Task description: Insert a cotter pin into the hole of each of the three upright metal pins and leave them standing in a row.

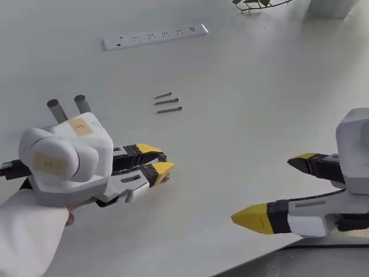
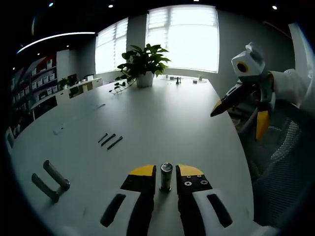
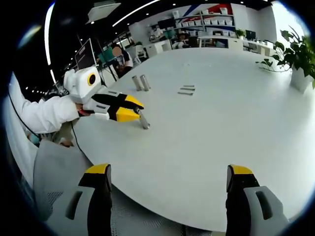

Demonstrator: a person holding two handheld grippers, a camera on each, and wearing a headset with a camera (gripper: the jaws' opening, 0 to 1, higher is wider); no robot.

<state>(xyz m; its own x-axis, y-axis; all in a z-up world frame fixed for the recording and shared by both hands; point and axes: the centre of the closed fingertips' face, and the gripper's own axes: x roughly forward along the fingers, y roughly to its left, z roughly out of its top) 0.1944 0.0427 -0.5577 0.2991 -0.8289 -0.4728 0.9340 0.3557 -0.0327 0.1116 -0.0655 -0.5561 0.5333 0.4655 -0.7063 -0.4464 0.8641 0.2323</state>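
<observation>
Well, my left gripper (image 1: 163,163) pinches a metal pin (image 2: 166,176) on my side of the cotter pins (image 1: 167,103); right gripper (image 3: 169,170) gapes wide.

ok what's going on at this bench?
A person works two handheld grippers over a white table. The left gripper is shut on one short grey metal pin, low over the table. The right gripper hangs open and empty. Two more grey metal pins stand nearby; three thin dark cotter pins lie untouched.

No legible text; tan stickers (image 1: 80,127) on the left hand-held gripper (image 1: 160,162) too blurred for reading.
</observation>
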